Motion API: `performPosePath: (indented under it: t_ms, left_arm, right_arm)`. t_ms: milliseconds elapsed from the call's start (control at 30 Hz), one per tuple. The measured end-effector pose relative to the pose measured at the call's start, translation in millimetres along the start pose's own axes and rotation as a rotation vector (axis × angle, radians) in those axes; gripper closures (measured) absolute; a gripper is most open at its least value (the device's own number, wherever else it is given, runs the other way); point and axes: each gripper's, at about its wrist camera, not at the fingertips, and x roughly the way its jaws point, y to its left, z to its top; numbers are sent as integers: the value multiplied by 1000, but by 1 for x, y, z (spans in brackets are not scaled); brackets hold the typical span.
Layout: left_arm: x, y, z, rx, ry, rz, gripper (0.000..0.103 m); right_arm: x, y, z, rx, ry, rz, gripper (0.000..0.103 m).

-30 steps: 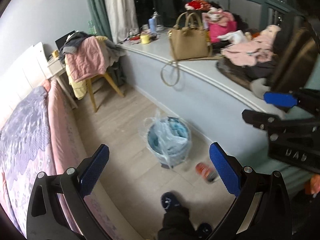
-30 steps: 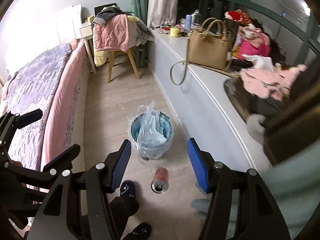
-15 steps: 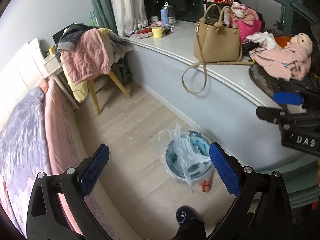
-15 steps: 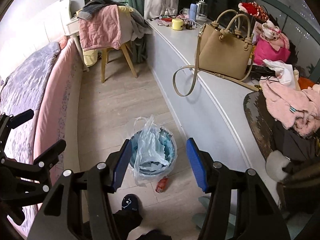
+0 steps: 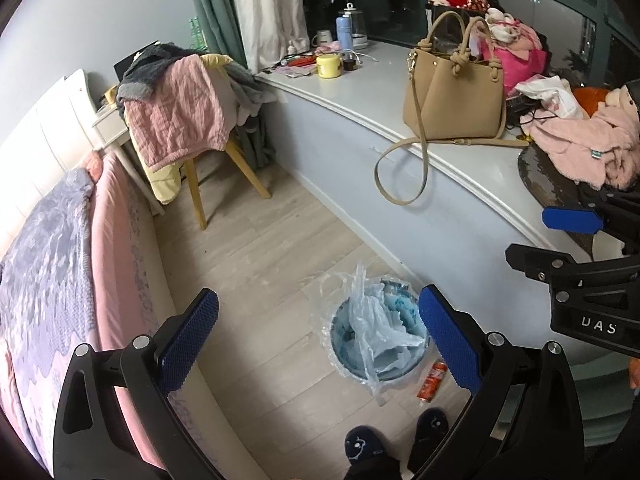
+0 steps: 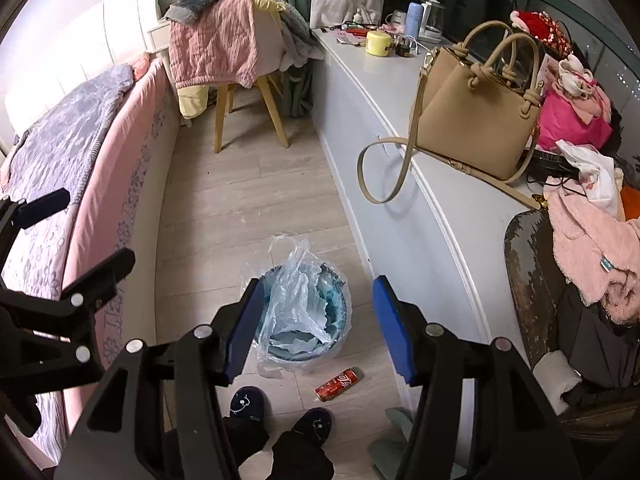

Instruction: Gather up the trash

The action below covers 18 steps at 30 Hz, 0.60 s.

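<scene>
A red soda can [image 6: 337,384] lies on its side on the wooden floor, just right of a round blue trash bin [image 6: 306,320] lined with a loose clear plastic bag. The can also shows in the left wrist view [image 5: 432,376], beside the bin [image 5: 378,338]. My left gripper [image 5: 318,340] is open and empty, high above the floor. My right gripper [image 6: 318,328] is open and empty, also high above the bin. Each gripper shows at the edge of the other's view.
A bed with pink and grey covers [image 6: 80,168] runs along the left. A long white window ledge [image 6: 400,120] on the right holds a tan handbag [image 6: 476,120], clothes and bottles. A wooden chair draped with clothes [image 6: 236,72] stands at the back. My slippered feet [image 6: 280,412] are below.
Both grippers have risen and pulled back from the floor. The bin and can look smaller and lower in view, and more of the ledge shows. Both stay open.
</scene>
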Motion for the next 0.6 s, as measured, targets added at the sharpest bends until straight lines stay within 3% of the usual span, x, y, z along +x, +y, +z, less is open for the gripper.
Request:
performPosePath:
  t_ms: [600]
  left_arm:
    - [30, -46, -38, 74, 46, -61, 6]
  right_arm:
    - [41, -36, -83, 132, 144, -49, 46]
